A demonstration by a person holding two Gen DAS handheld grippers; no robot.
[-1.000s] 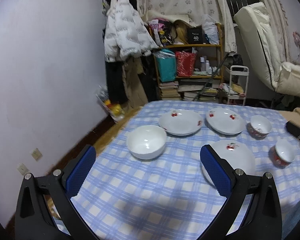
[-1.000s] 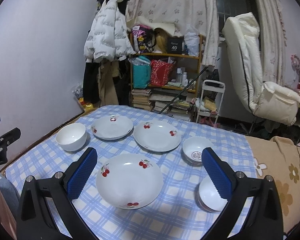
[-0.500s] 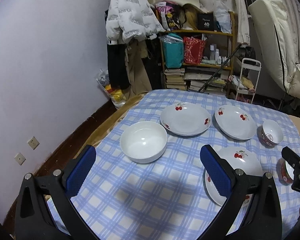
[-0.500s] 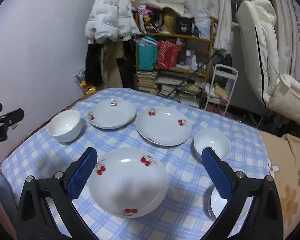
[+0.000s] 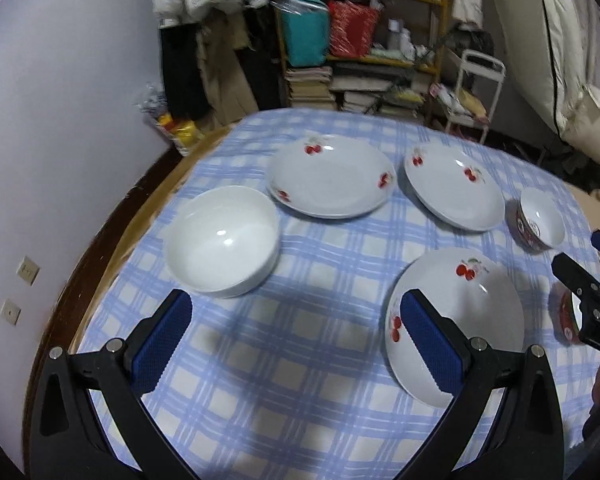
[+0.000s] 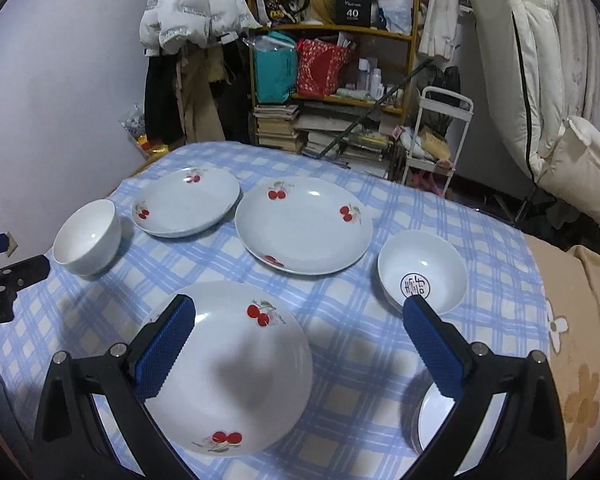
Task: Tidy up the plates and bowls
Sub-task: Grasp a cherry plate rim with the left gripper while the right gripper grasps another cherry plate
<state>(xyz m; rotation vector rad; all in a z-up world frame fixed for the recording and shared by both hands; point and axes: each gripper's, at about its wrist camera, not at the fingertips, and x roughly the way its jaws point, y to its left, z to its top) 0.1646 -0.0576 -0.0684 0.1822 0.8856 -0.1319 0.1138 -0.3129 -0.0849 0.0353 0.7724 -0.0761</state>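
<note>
Three white cherry-print plates lie on the blue checked tablecloth: a near plate (image 6: 236,368) (image 5: 460,324), a far-left plate (image 6: 186,202) (image 5: 332,176) and a far-middle plate (image 6: 304,226) (image 5: 454,188). A plain white bowl (image 5: 222,240) (image 6: 88,238) stands at the left. A red-sided bowl (image 6: 422,270) (image 5: 540,218) stands at the right, and another bowl (image 6: 432,424) is partly hidden behind my right finger. My left gripper (image 5: 296,344) is open and empty above the cloth between the white bowl and near plate. My right gripper (image 6: 300,344) is open and empty above the near plate.
The table's left edge (image 5: 112,240) runs close to a purple wall. Behind the table stand a cluttered shelf (image 6: 332,80), hanging coats (image 6: 192,8) and a small white cart (image 6: 440,136). A floral brown cloth (image 6: 576,344) covers the right end.
Both grippers have tilted downward and come closer to the table, so the dishes look larger and lower. Nothing was grasped; the dishes have not moved.
</note>
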